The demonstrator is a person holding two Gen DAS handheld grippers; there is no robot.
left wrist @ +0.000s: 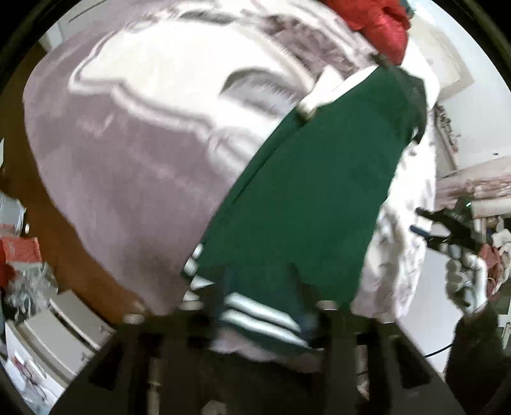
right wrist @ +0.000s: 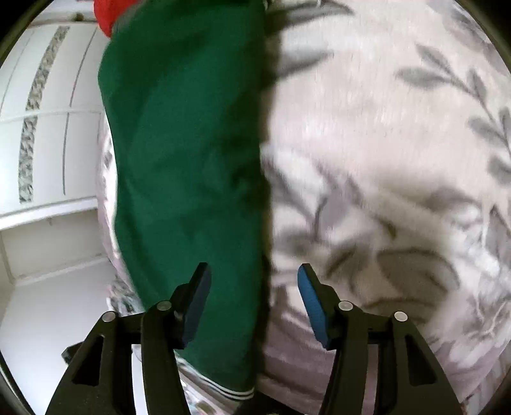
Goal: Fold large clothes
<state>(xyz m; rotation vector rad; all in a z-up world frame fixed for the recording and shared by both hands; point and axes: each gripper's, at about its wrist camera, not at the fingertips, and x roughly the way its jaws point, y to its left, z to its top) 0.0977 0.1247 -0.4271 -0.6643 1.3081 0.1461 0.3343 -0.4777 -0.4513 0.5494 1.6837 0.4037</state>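
A dark green garment [left wrist: 303,198] with white stripes at its hem lies lengthwise on a bed covered by a grey and white leaf-patterned blanket [left wrist: 127,143]. My left gripper [left wrist: 255,309] is shut on the garment's striped hem, which drapes over its fingers. In the right wrist view the same green garment [right wrist: 191,159] lies along the blanket's [right wrist: 383,159] left edge. My right gripper [right wrist: 254,287] is open, its blue pads spread just above the garment's near end, holding nothing. The right gripper also shows in the left wrist view [left wrist: 447,223], in a gloved hand.
A red garment [left wrist: 380,22] lies at the far end of the bed. A white wardrobe [right wrist: 48,127] stands left of the bed in the right wrist view. Wooden floor [left wrist: 64,249] and clutter lie left of the bed.
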